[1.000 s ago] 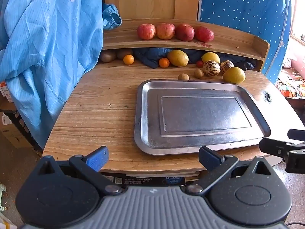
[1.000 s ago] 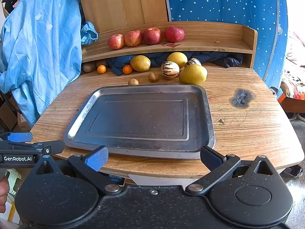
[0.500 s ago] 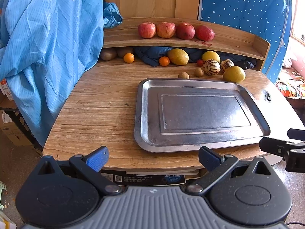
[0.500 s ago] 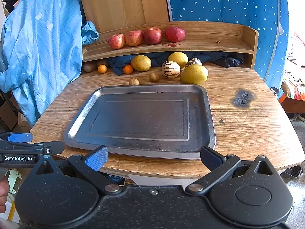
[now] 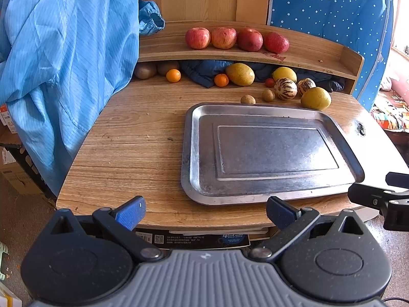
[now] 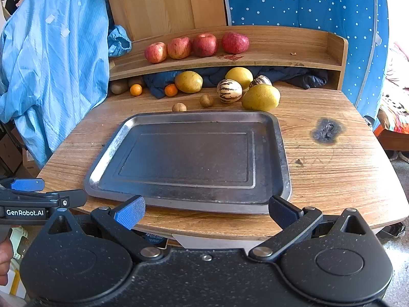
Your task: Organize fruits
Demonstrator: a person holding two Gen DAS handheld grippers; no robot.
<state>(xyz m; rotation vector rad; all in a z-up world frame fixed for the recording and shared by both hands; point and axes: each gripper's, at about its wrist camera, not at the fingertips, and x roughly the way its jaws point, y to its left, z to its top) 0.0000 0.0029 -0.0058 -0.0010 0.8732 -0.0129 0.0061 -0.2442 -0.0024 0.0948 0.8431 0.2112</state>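
An empty metal tray [image 5: 194, 153] [image 6: 278, 153] lies on the wooden table. Behind it sit yellow mangoes [image 5: 316, 98] [image 6: 260, 97], striped melons [image 5: 285, 88] [image 6: 229, 90], small brown kiwis [image 5: 248, 99] [image 6: 179, 107] and oranges [image 5: 221, 80] [image 6: 171, 90]. Several red apples [image 5: 224, 37] [image 6: 204, 44] line the upper shelf. My left gripper [image 5: 205, 211] hovers open at the table's near edge, left of the tray's middle. My right gripper [image 6: 205, 211] hovers open at the tray's near rim. Neither holds anything.
A blue coat [image 5: 58, 58] [image 6: 48, 71] hangs over the table's left side. A dark blue cloth [image 5: 204, 69] [image 6: 288, 76] is stuffed under the shelf [image 5: 319, 56]. A burn mark [image 6: 327, 130] stains the table to the right of the tray.
Both views have shifted only slightly; the left gripper rose a little and drifted back. Nothing on the table has moved and both grippers have stayed open.
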